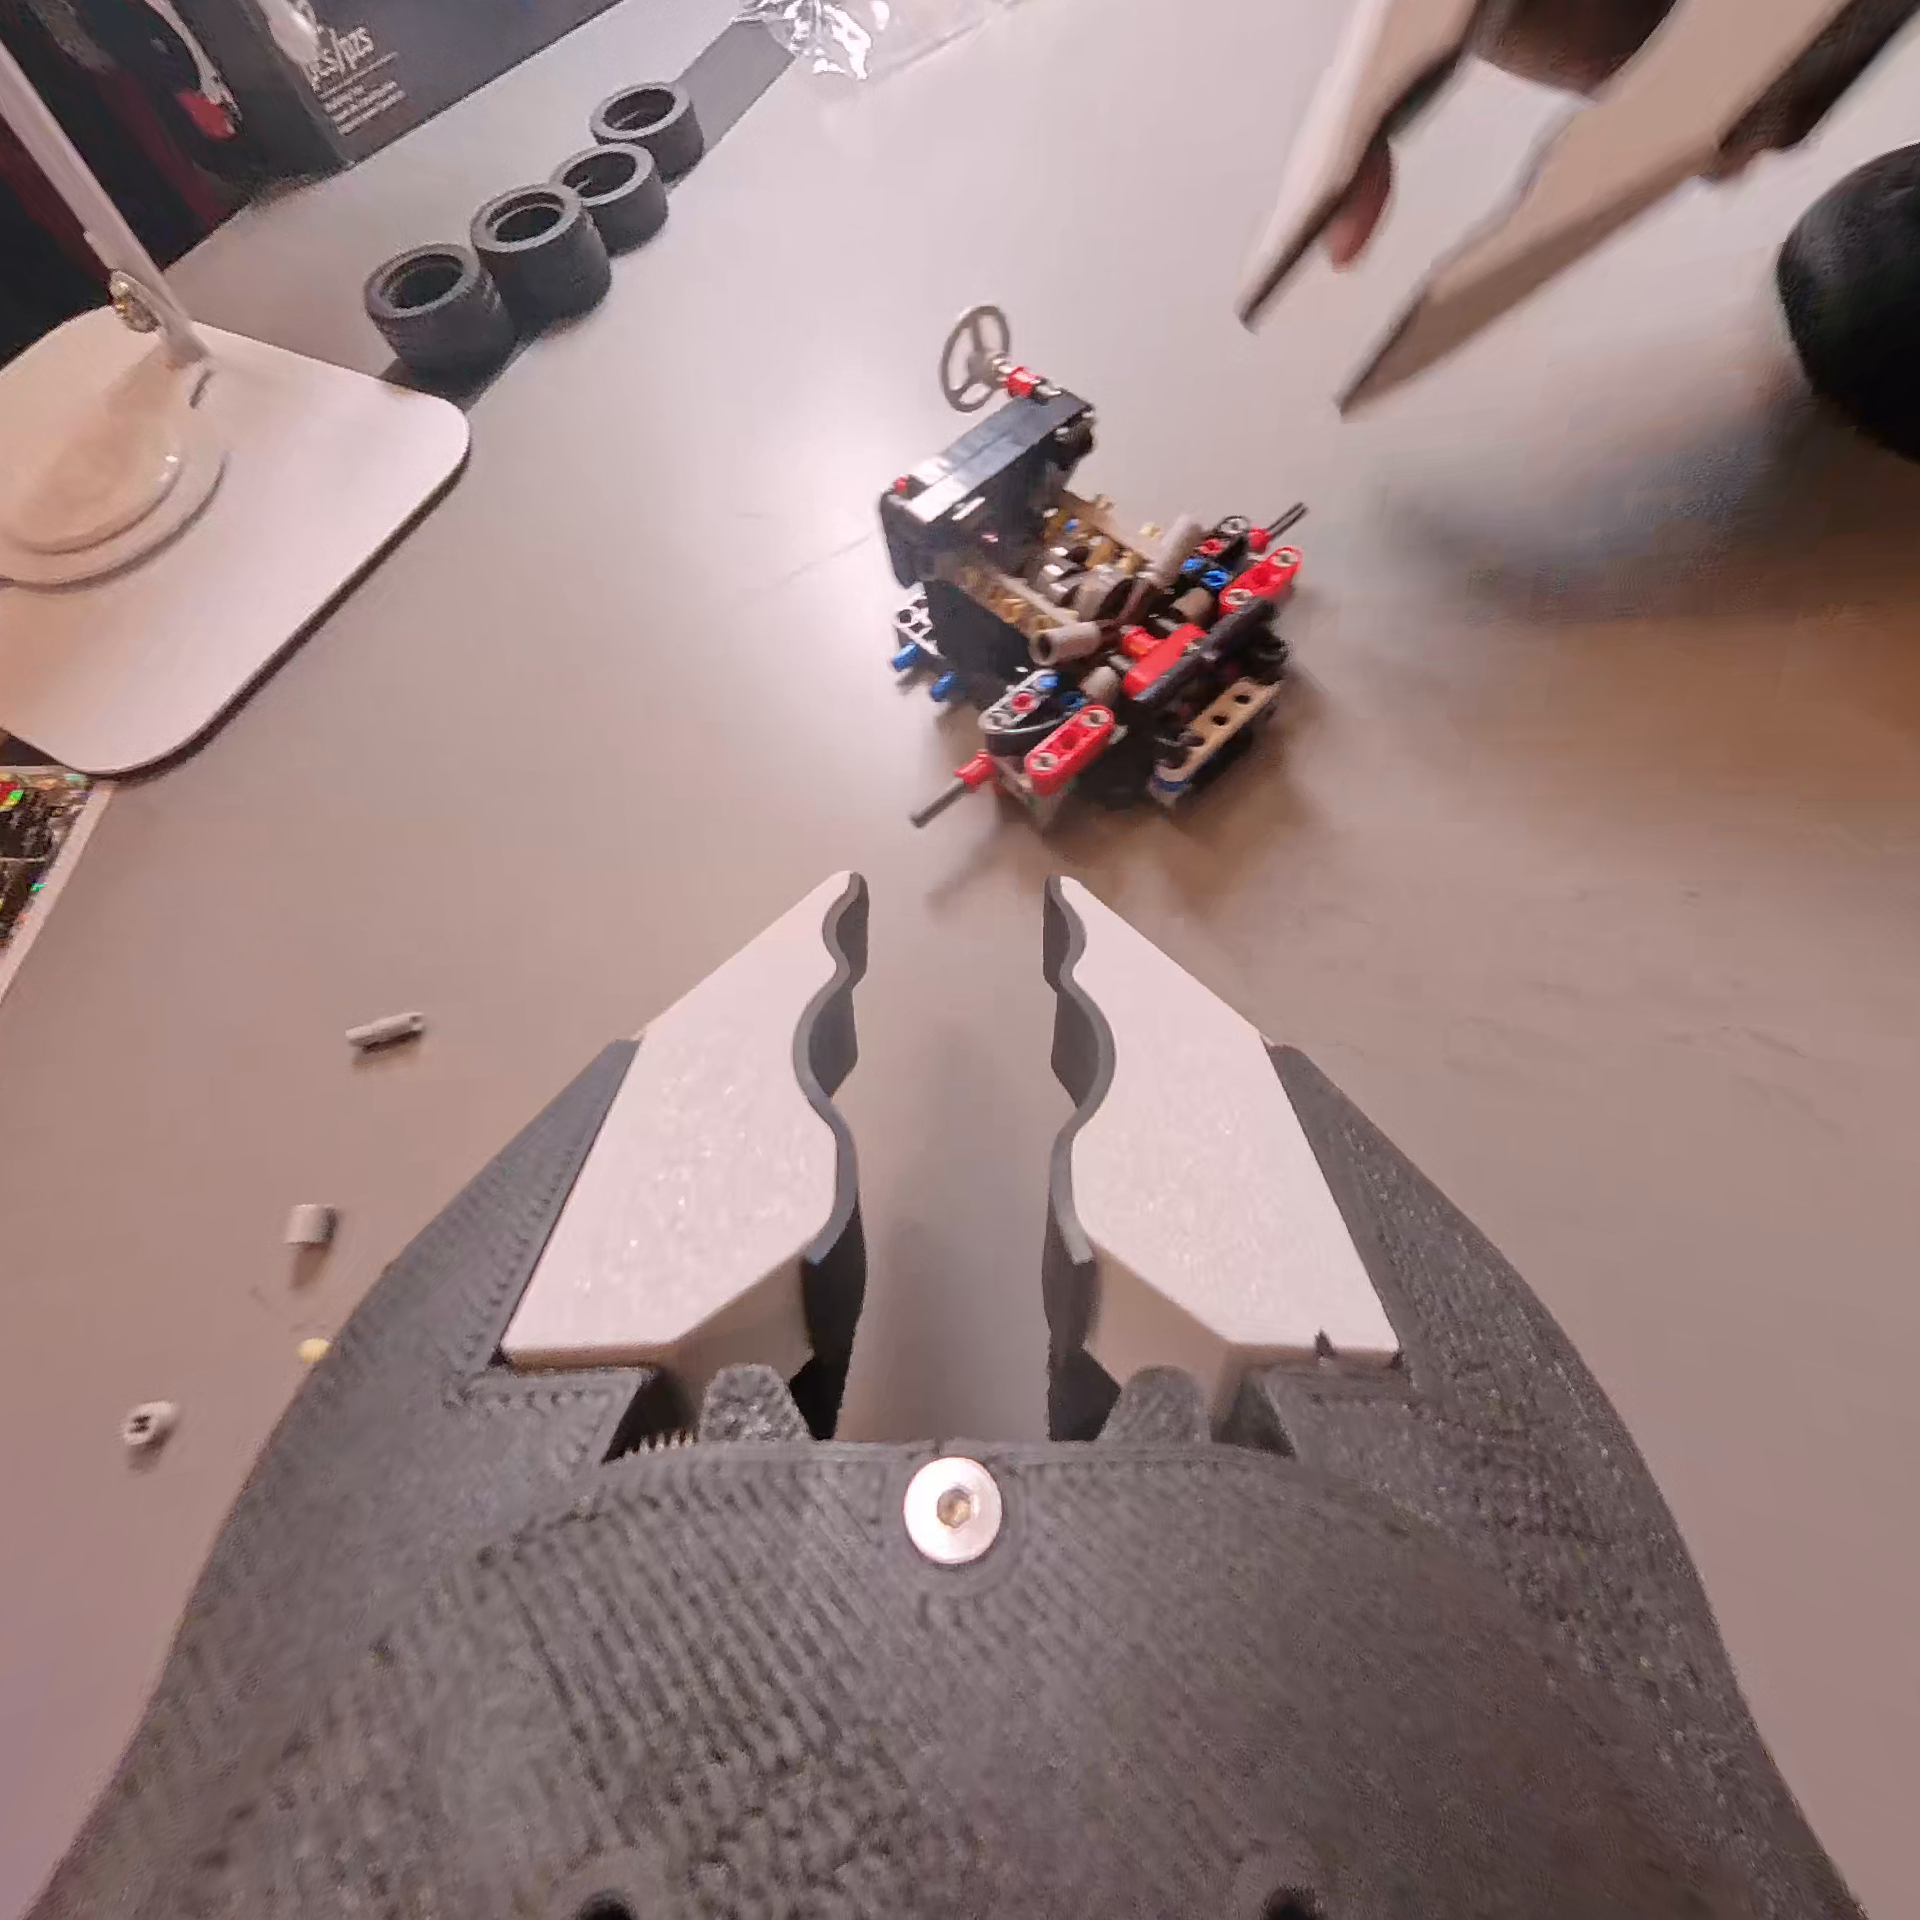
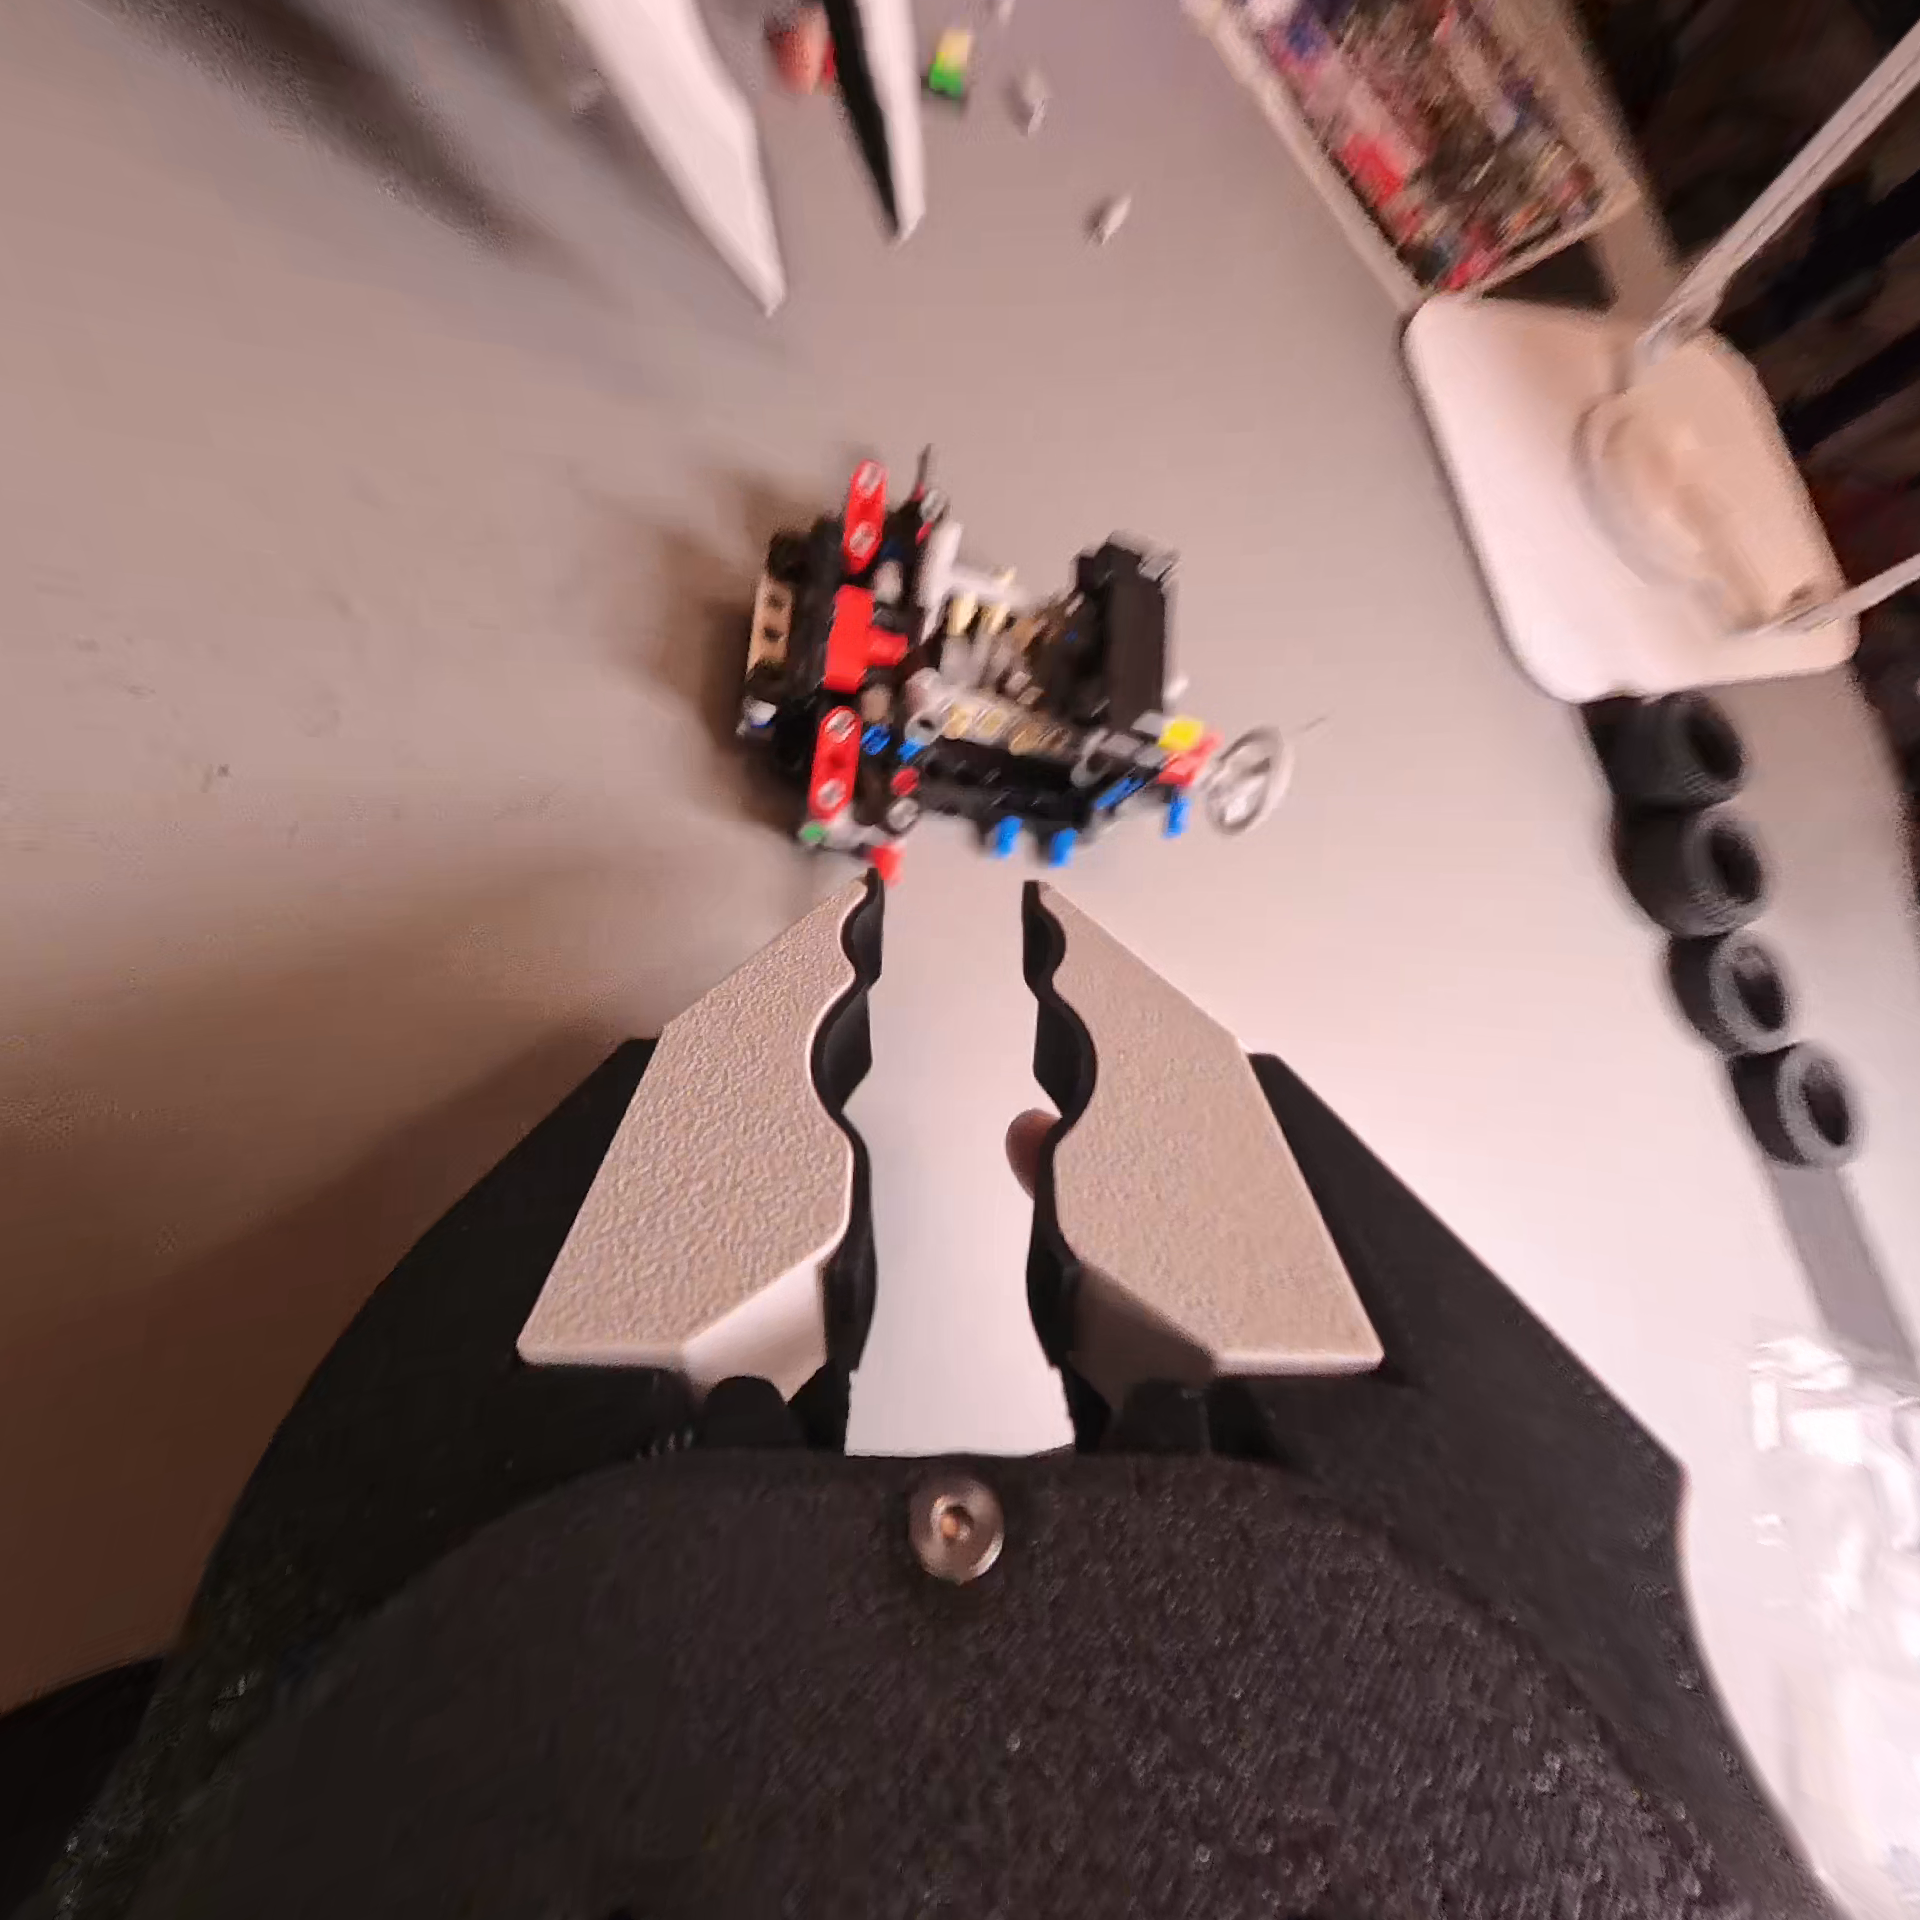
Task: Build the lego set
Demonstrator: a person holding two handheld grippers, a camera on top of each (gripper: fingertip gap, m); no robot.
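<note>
A partly built lego chassis point(image 1: 1091, 613), black with red, blue and gold parts and a grey steering wheel point(image 1: 975, 358), sits on the table; it also shows, blurred, in the right wrist view point(image 2: 966, 675). My left gripper point(image 1: 954, 894) is open and empty, a short way in front of the chassis. My right gripper point(image 2: 951, 894) is open and empty, its tips just short of the chassis's near edge. The right gripper also shows in the left wrist view point(image 1: 1299, 353), above and beyond the chassis. The left gripper shows in the right wrist view point(image 2: 842, 270).
Several black tyres point(image 1: 530, 244) stand in a row at the back left, also in the right wrist view point(image 2: 1725, 935). A white lamp base point(image 1: 218, 520) stands at the left. Small grey loose parts point(image 1: 384, 1031) lie near my left gripper. Crumpled plastic bags point(image 2: 1829, 1475) lie at the right. Tip to tip, the grippers are about 15 cm apart.
</note>
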